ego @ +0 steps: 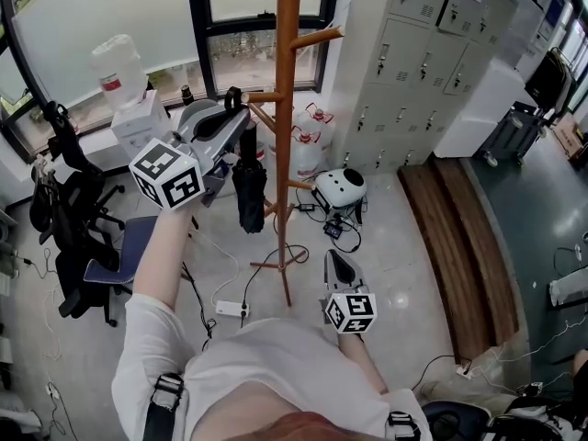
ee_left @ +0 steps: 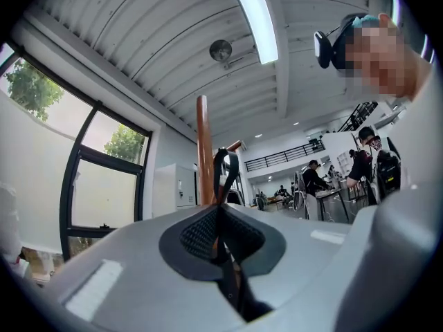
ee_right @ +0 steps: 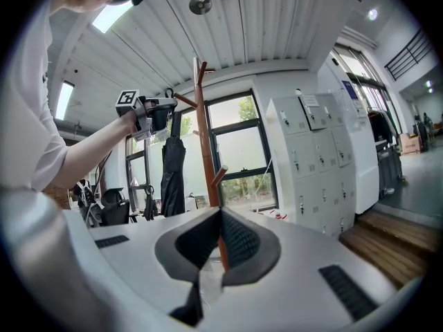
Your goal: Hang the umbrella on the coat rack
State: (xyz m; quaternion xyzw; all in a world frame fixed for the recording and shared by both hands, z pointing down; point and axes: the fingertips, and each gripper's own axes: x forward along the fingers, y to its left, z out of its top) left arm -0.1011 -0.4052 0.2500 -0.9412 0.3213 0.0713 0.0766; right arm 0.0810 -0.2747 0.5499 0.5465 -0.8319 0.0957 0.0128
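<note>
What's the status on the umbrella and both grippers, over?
Left gripper shut on umbrella strap, high beside coat rack. Umbrella dangling folded, not seen hooked on a peg. Right gripper shut, empty, low. No obstruction seen.

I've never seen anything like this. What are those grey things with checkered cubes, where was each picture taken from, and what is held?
There is no robot: a person holds a two-jaw gripper in each hand, each with a marker cube. One picture comes from a camera on the person's head, looking down; the other two from cameras riding on the grippers, looking along their jaws. The left gripper is raised beside the wooden coat rack, jaws shut on the strap of a black folded umbrella that hangs below it. The right gripper is low, jaws together, empty. On the floor are a chair, water jugs and cables.
</note>
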